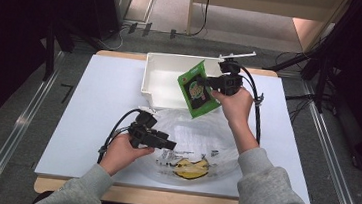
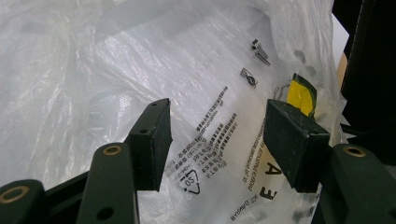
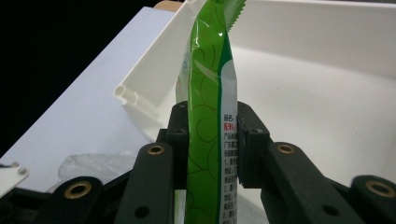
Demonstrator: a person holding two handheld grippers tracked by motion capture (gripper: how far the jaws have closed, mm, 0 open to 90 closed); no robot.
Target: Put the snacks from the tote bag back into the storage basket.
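The flat green foil snack packet [image 1: 197, 89] was pinched edge-on by the right gripper [image 1: 214, 85] over the white plastic bin [image 1: 157, 79], probably for dropping in, while the left gripper [image 1: 165, 143] was kept spread at the clear plastic bag [image 1: 201, 134] on the tabletop [image 1: 92, 113].

The left hand [image 1: 123, 152] grips the left hand-held gripper [image 1: 167, 144] low and level, pointing toward the right of the high view; its jaws stand wide apart with nothing pinched between the pads; the grey-sleeved forearm comes in from the bottom edge; the right hand [image 1: 234, 104] is raised farther forward, forearm stretched out; the right hand-held gripper [image 3: 212, 144] has its jaws clamped on a thin packet.
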